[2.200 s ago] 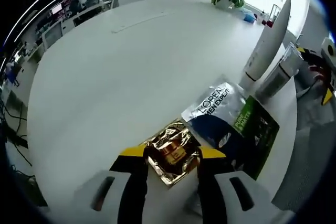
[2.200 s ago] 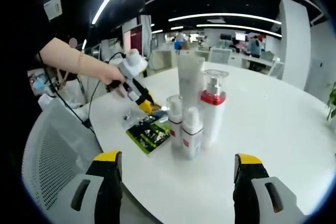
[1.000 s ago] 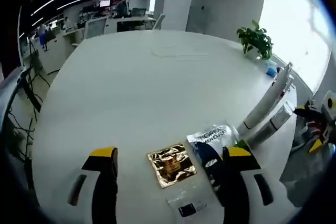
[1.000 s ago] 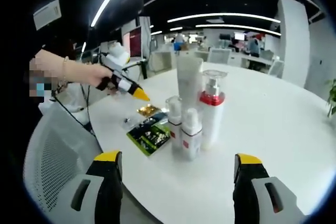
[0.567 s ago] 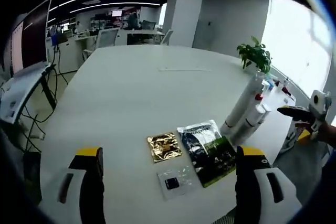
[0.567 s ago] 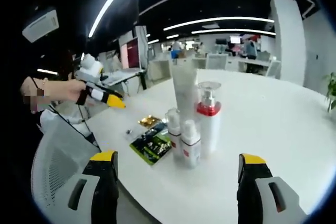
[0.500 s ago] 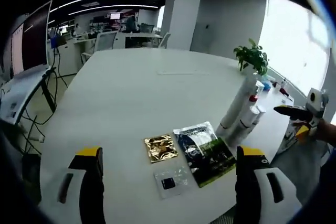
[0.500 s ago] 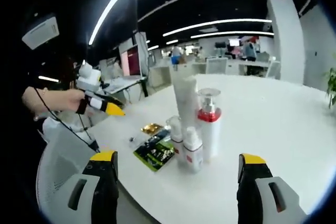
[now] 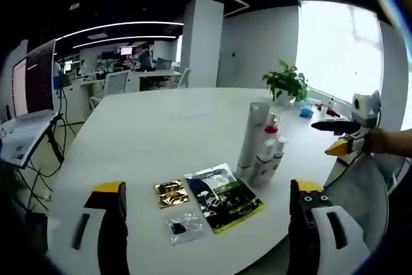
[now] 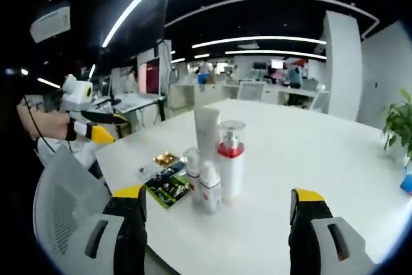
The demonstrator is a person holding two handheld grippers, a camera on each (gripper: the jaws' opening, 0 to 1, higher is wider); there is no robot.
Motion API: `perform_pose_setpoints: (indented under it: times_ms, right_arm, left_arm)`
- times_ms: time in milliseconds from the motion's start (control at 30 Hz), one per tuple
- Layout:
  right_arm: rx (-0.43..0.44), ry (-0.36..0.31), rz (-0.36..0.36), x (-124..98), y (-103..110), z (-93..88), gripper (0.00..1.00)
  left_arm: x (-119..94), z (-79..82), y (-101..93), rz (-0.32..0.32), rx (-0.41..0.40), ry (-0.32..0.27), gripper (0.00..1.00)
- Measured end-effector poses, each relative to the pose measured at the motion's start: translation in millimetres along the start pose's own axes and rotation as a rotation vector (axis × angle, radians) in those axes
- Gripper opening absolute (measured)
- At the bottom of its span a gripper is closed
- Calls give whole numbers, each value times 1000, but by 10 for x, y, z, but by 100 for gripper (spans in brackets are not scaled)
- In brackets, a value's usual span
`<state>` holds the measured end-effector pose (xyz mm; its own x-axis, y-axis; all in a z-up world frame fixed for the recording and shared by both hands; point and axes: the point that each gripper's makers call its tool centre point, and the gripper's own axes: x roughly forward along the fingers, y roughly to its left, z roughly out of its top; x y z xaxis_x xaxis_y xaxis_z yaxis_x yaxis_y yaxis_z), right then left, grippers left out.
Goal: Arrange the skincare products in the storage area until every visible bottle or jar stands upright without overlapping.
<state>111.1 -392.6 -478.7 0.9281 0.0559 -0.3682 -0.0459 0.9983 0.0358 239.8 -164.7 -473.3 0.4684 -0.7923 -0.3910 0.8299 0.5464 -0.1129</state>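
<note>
Both of my hand-held grippers have pulled back from the products since two seconds ago, when my left hand-held gripper (image 9: 205, 223) was closed on the gold sachet (image 9: 171, 192); now it hangs released, jaws spread wide and holding nothing, well short of the table (image 9: 148, 140). That gold sachet lies flat on the table, and a small clear sachet (image 9: 180, 227) with a dark patch lies just beside it, nearer to me. To their right lies a larger flat packet (image 9: 223, 196), silver and dark at one end, green at the other.

Past the packet the upright group stands close together: a tall white tube (image 9: 248, 138), a pump bottle with a red collar (image 9: 271, 134) behind it, and two small white bottles (image 9: 266, 158) in front. None of them leans.

My right hand-held gripper (image 10: 215, 230) is likewise released, jaws wide apart and empty, off the table's near edge. In the right gripper view the tall white tube (image 10: 207, 140) and the red-collared pump bottle (image 10: 230, 160) stand side by side, the two small white bottles (image 10: 200, 181) just in front, and the sachets and packet lie flat to their left.

A potted plant (image 9: 287, 85) stands at the far side of the table.
</note>
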Motion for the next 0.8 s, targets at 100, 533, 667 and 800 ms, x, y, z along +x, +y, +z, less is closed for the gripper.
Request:
perform_pose_setpoints:
  times_ms: [100,533,667,800]
  right_arm:
    - [-8,11,-14,-11,-25,-30,94]
    - [34,-10,-37,-27,-61,6,95]
    - [55,-9,-25,-33,-95,-9,99]
    - [79,5,-31,-21,-116,-55,99]
  left_arm:
    - [92,-64,-74,0,5,-3,99]
    - [4,215,26,12,-89,-190,99]
    - [-8,143,53,33,-105,-156,99]
    - [6,82,59,40,-93,-123,99]
